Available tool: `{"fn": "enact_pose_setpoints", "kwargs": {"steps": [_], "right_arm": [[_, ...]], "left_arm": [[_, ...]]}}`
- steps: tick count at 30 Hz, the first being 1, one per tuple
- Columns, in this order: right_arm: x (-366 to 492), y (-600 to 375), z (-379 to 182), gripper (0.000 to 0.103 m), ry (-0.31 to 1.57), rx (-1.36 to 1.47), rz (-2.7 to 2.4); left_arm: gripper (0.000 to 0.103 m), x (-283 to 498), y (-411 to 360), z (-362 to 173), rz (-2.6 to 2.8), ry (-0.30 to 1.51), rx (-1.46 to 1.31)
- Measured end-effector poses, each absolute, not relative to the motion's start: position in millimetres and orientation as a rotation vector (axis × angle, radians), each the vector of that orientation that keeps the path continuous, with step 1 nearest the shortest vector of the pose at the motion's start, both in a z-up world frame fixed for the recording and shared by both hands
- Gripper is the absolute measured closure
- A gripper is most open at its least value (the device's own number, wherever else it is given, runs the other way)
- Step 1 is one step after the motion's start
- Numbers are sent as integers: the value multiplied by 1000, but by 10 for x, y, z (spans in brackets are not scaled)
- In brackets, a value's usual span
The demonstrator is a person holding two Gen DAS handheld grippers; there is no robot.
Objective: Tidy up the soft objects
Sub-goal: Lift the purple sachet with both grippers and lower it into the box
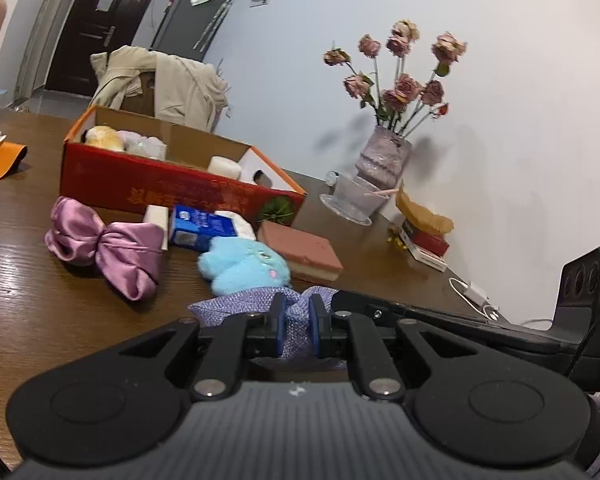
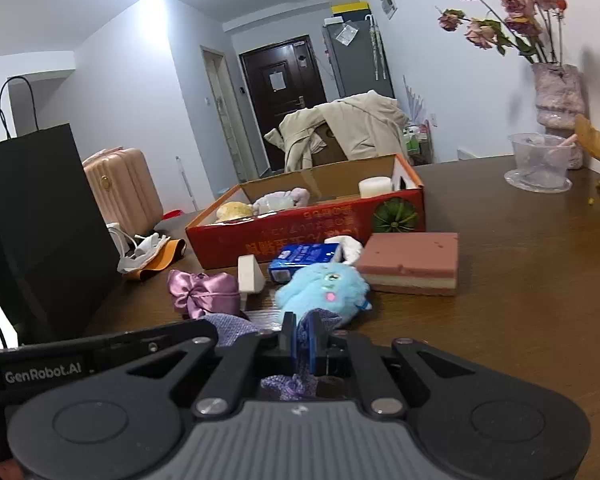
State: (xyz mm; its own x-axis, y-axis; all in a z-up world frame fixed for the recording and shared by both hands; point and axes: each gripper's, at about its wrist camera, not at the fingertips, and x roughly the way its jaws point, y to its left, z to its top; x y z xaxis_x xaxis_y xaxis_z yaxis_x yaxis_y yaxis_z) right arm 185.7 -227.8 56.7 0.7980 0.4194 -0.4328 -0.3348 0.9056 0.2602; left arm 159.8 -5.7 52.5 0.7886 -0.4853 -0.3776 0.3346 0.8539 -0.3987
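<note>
The left gripper (image 1: 296, 320) is black, with two round flat bumps on its body and a gray ridged plate between them. Shiny silver screws hold its black link bars. Its fingers (image 1: 278, 322) have blue pads. The right gripper (image 2: 305, 340) looks the same, with blue pads and silver screws. White letters on the other tool's black side read "GenRobot.AI".

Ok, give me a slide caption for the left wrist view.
Left gripper pinching a purple woven cloth on a wooden table, with soft items lying before an open red box.
</note>
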Motion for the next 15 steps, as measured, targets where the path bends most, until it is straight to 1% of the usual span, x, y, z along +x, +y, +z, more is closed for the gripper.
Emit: {"fn": "enact_pose_setpoints", "kwargs": {"steps": [4, 8, 11, 15], "right_arm": [[1814, -2373, 575, 98, 476, 184, 406], [1970, -2377, 748, 98, 424, 171, 427], [2260, -2366, 989, 98, 356, 149, 456], [2990, -2291, 1335, 98, 288, 106, 497]], "left_arm": [[91, 1622, -108, 594, -451, 470, -305], [91, 1825, -116, 769, -460, 444, -291], [91, 2162, -96, 1034, -479, 410, -280], [91, 2926, -2, 1429, -493, 366, -271]]}}
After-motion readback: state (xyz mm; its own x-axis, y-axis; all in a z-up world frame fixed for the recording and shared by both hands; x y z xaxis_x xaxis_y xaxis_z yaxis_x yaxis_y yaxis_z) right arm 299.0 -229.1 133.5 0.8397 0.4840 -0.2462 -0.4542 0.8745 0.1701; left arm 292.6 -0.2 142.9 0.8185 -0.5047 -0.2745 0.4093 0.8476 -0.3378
